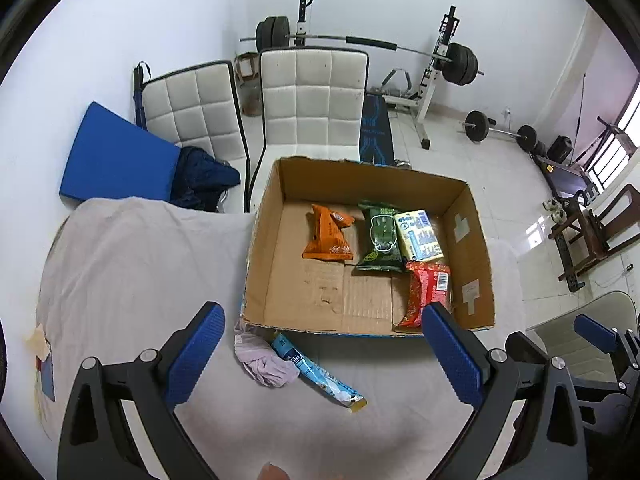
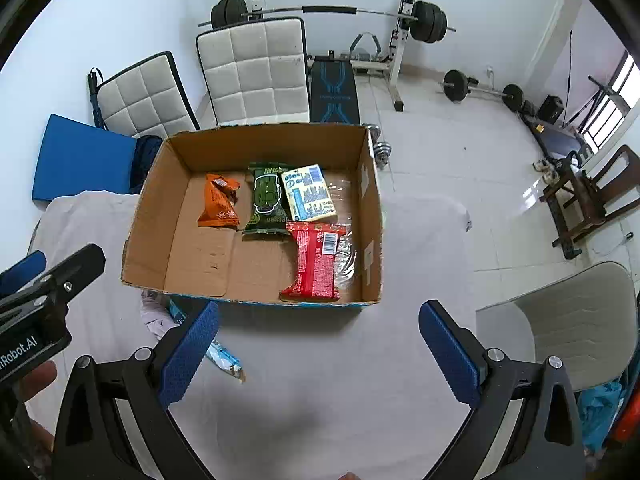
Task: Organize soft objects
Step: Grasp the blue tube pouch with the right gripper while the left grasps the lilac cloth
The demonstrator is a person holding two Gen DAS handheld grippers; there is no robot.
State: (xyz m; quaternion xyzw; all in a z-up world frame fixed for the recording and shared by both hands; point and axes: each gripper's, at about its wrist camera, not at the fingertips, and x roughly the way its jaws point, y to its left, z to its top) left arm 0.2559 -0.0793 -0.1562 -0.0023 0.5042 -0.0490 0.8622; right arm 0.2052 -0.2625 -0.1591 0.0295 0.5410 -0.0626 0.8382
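Cardboard box (image 2: 256,152) holds orange (image 2: 219,201), green (image 2: 266,200), yellow (image 2: 310,193), red packets (image 2: 316,260).

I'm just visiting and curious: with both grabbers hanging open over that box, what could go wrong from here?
The crumpled cloth lies on one end of the blue packet, tight against the cardboard box. The left gripper might grab both together, or bump the box wall. The four packs crowd the box's right side, with the red pack near the front wall, so another pack dropped there might land on top.

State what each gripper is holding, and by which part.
Nothing is held. The left gripper and the right gripper both stand open and empty above the cloth-covered table.
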